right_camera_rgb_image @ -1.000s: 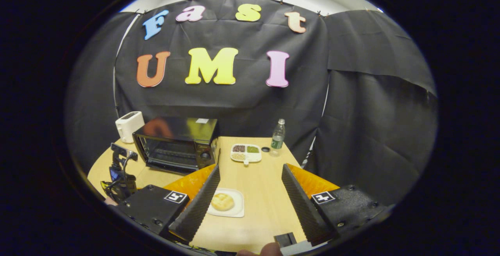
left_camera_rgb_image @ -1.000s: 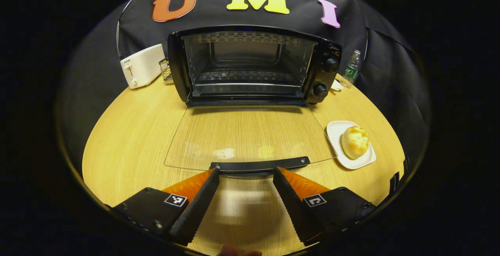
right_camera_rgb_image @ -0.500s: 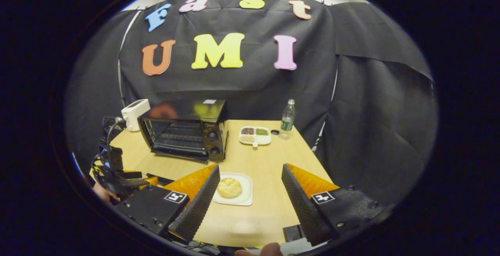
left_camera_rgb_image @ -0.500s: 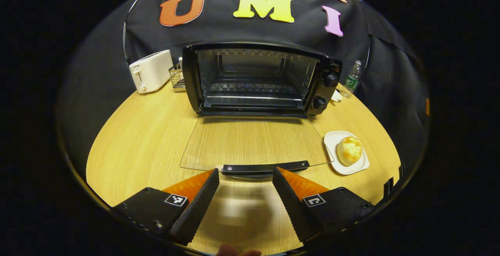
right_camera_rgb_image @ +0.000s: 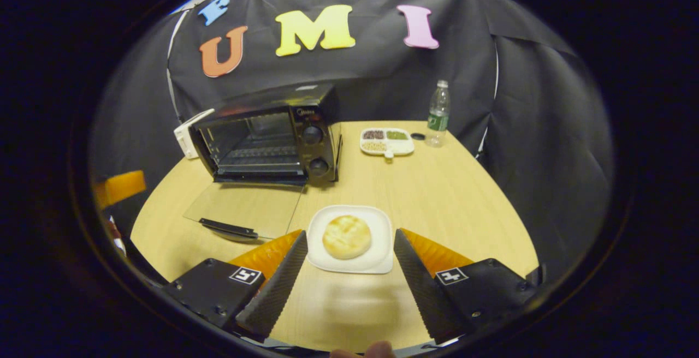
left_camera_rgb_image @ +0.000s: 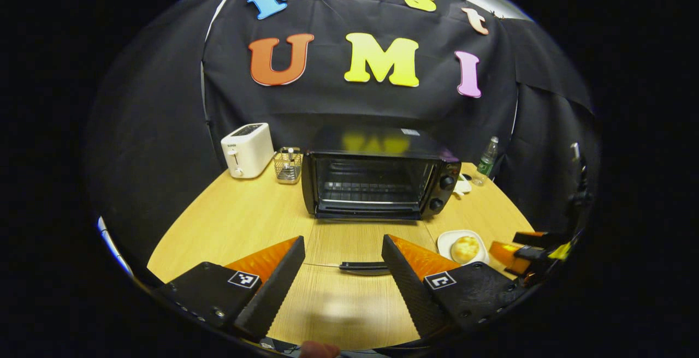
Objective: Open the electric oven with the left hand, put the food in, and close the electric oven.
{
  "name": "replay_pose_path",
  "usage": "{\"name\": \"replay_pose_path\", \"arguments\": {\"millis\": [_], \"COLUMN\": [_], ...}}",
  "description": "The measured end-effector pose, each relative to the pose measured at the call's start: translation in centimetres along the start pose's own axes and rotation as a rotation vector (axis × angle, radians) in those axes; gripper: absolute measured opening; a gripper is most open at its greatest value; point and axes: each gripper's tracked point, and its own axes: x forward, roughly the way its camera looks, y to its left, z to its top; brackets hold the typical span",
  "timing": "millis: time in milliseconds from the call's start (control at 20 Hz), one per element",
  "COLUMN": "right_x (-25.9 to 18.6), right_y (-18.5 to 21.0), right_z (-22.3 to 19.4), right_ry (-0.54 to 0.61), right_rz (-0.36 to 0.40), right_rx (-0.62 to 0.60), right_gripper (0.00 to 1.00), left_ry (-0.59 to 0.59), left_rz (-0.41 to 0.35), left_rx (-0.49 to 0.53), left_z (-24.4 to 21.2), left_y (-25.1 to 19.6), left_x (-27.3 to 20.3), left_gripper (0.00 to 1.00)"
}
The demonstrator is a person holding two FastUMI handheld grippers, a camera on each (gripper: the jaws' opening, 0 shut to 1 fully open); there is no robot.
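Note:
The black electric oven (left_camera_rgb_image: pixel 377 183) (right_camera_rgb_image: pixel 267 137) stands at the back of the wooden table with its glass door (right_camera_rgb_image: pixel 243 216) folded flat down and the door handle (left_camera_rgb_image: pixel 363 266) (right_camera_rgb_image: pixel 228 228) toward me. A round bun (right_camera_rgb_image: pixel 347 236) (left_camera_rgb_image: pixel 464 247) lies on a white plate (right_camera_rgb_image: pixel 377 262) (left_camera_rgb_image: pixel 446 240) right of the door. My left gripper (left_camera_rgb_image: pixel 343 243) is open, held back above the handle with nothing between its fingers. My right gripper (right_camera_rgb_image: pixel 350 238) is open, its fingers standing either side of the plate's near edge. In the left gripper view the right gripper (left_camera_rgb_image: pixel 521 249) shows at the far right.
A white toaster (left_camera_rgb_image: pixel 247 149) and a small wire rack (left_camera_rgb_image: pixel 287 165) stand left of the oven. A divided snack dish (right_camera_rgb_image: pixel 386 141), a bottle cap (right_camera_rgb_image: pixel 418 136) and a water bottle (right_camera_rgb_image: pixel 438 112) sit at the back right. The table's near edge (left_camera_rgb_image: pixel 164 249) curves close by.
My left gripper has pulled back and up from the open door's handle, so the oven looks smaller. My right gripper has come forward and down until the plate sits between its fingers.

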Motion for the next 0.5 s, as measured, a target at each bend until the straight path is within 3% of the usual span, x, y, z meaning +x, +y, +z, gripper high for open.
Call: {"name": "replay_pose_path", "arguments": {"millis": [500], "right_x": [8.3], "right_y": [0.5], "right_z": [-3.9], "right_ry": [0.144], "right_rz": [0.028], "right_rx": [-0.03], "right_gripper": [0.99], "left_ry": [-0.028], "left_rz": [0.085], "left_rx": [-0.063], "left_z": [4.7], "left_y": [-0.8], "left_x": [0.1], "left_gripper": [0.94]}}
